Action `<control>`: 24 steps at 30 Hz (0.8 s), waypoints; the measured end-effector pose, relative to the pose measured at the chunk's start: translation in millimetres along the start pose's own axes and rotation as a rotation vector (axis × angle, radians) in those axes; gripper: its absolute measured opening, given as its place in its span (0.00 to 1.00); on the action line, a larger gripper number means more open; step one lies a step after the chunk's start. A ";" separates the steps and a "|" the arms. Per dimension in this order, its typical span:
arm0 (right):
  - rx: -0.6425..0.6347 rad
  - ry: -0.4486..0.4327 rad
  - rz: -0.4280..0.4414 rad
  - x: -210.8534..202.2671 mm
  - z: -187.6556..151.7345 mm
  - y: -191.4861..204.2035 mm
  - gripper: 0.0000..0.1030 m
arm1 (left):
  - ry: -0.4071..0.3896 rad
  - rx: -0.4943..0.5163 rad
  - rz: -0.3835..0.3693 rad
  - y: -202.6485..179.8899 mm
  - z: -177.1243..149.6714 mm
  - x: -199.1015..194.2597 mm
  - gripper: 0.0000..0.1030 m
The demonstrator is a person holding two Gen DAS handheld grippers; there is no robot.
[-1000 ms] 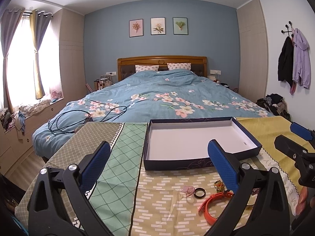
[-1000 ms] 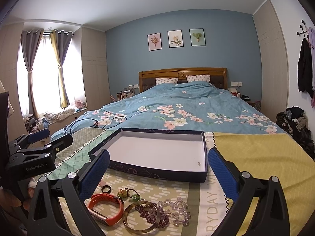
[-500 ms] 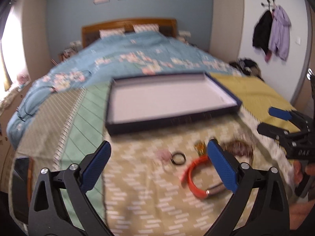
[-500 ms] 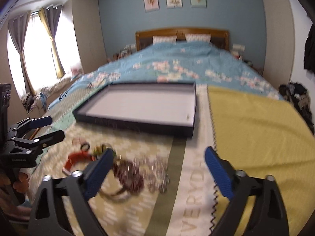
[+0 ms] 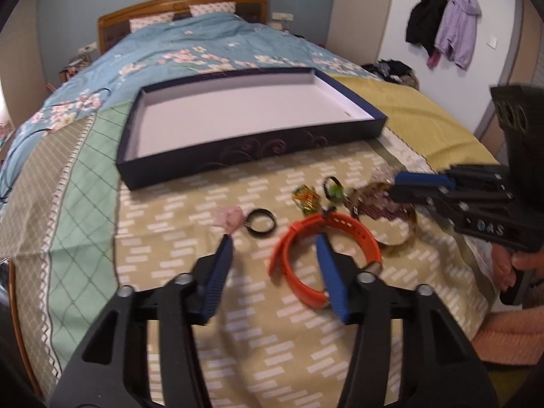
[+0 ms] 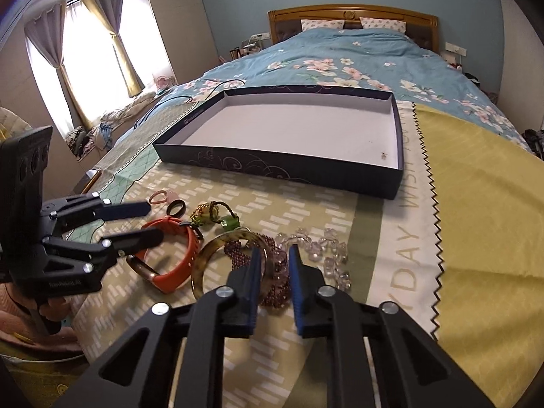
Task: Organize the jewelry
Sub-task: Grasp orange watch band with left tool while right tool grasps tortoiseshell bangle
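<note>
An empty dark-blue box lid (image 5: 190, 166) (image 6: 306, 173) lies on the cloth. In front of it lies a jewelry pile: an orange band (image 5: 353, 229) (image 6: 188, 255), a black ring (image 5: 260, 227) (image 6: 176, 208), a pink piece (image 5: 229, 219), a tortoiseshell bangle (image 6: 217, 243), maroon beads (image 6: 275, 292) and clear beads (image 6: 326, 251). My left gripper (image 5: 273, 243) is open, its fingers straddling the band's left end. My right gripper (image 6: 274, 253) is narrowed around the bangle's rim and the maroon beads, with a small gap still showing.
A green-and-gold charm and a green-stone ring (image 5: 335, 190) lie between the band and the box. The patchwork cloth (image 6: 476, 204) covers the bed foot. A black cable (image 6: 190, 98) lies on the floral duvet. Coats (image 5: 442, 34) hang on the right wall.
Both grippers have tilted down and moved in over the jewelry pile. The left jaws have narrowed around the orange band. The right jaws have closed in on the bangle and beads.
</note>
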State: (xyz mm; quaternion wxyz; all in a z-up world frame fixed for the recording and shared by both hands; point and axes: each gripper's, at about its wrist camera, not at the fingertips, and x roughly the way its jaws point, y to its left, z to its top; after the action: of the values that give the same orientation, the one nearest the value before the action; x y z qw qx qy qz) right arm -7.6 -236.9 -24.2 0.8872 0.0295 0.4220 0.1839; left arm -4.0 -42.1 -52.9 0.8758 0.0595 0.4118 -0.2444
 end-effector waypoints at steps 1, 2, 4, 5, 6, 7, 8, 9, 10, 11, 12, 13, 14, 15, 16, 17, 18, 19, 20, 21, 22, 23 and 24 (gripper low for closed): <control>-0.002 0.007 0.004 1.2 1.0 0.1 0.12 | 0.010 0.001 -0.014 -0.7 -0.3 1.2 0.35; -0.004 0.016 0.007 2.8 1.7 0.4 0.12 | 0.019 0.000 -0.027 -1.1 -0.4 2.8 0.30; -0.014 0.029 0.008 4.8 2.7 1.7 0.11 | 0.038 0.001 -0.037 -1.2 1.3 6.5 0.23; -0.024 0.036 0.007 5.5 3.4 3.2 0.10 | 0.042 -0.002 -0.041 -0.5 1.8 7.4 0.22; -0.029 0.040 0.008 5.6 4.6 3.9 0.09 | 0.045 -0.005 -0.044 0.2 2.6 8.1 0.19; -0.034 0.044 0.015 5.7 4.9 4.3 0.06 | 0.047 -0.009 -0.046 1.1 3.6 8.4 0.16; -0.037 0.047 0.016 5.1 5.3 3.9 0.06 | 0.048 -0.011 -0.048 1.7 4.4 8.2 0.13; -0.037 0.043 0.021 3.7 5.8 3.5 0.06 | 0.050 -0.015 -0.052 2.6 5.2 7.7 0.12; -0.032 0.040 0.034 2.1 6.4 2.4 0.06 | 0.049 -0.022 -0.058 3.9 5.7 6.4 0.12; -0.021 0.030 0.054 -1.4 6.9 0.9 0.06 | 0.046 -0.025 -0.058 3.7 7.1 7.5 0.11; -0.018 0.019 0.058 -4.2 7.8 0.3 0.06 | 0.043 -0.027 -0.058 4.6 7.5 5.9 0.11; -0.013 0.006 0.063 -7.8 8.7 -0.8 0.06 | 0.030 -0.031 -0.063 6.3 8.7 2.2 0.11; -0.006 -0.001 0.070 -9.8 9.5 -1.7 0.06 | 0.022 -0.037 -0.071 8.2 9.2 -0.9 0.11; 0.008 -0.010 0.085 -13.0 11.2 -4.0 0.06 | 0.015 -0.043 -0.080 10.5 10.4 -4.7 0.11; 0.018 -0.022 0.093 -16.2 13.3 -6.1 0.06 | -0.001 -0.047 -0.081 13.2 13.2 -10.4 0.11; 0.026 -0.035 0.098 -19.2 16.3 -8.1 0.06 | -0.014 -0.048 -0.078 15.3 14.6 -15.3 0.11; 0.032 -0.045 0.103 -21.3 19.2 -9.6 0.06 | -0.030 -0.049 -0.077 18.1 18.1 -20.7 0.11; 0.037 -0.056 0.110 -23.7 22.5 -11.4 0.06 | -0.040 -0.053 -0.080 20.5 21.3 -25.0 0.11; 0.040 -0.065 0.112 -25.1 25.5 -12.1 0.06 | -0.058 -0.059 -0.081 24.5 26.2 -30.9 0.11; 0.043 -0.081 0.114 -27.1 31.1 -14.3 0.06 | -0.079 -0.057 -0.075 28.2 32.4 -36.6 0.11; 0.043 -0.091 0.114 -27.4 35.7 -14.9 0.06 | -0.091 -0.055 -0.067 30.4 37.0 -39.7 0.11; 0.042 -0.104 0.112 -27.4 42.1 -16.8 0.06 | -0.103 -0.049 -0.054 33.0 43.1 -42.5 0.11; 0.038 -0.113 0.104 -26.6 47.5 -17.8 0.06 | -0.112 -0.044 -0.041 36.2 48.9 -45.0 0.11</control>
State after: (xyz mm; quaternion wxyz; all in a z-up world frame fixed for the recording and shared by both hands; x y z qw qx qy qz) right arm 18.5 -257.9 22.2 0.8981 0.0787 0.3728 0.2197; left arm 22.8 -8.4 9.4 0.8935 0.0180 0.3684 -0.2561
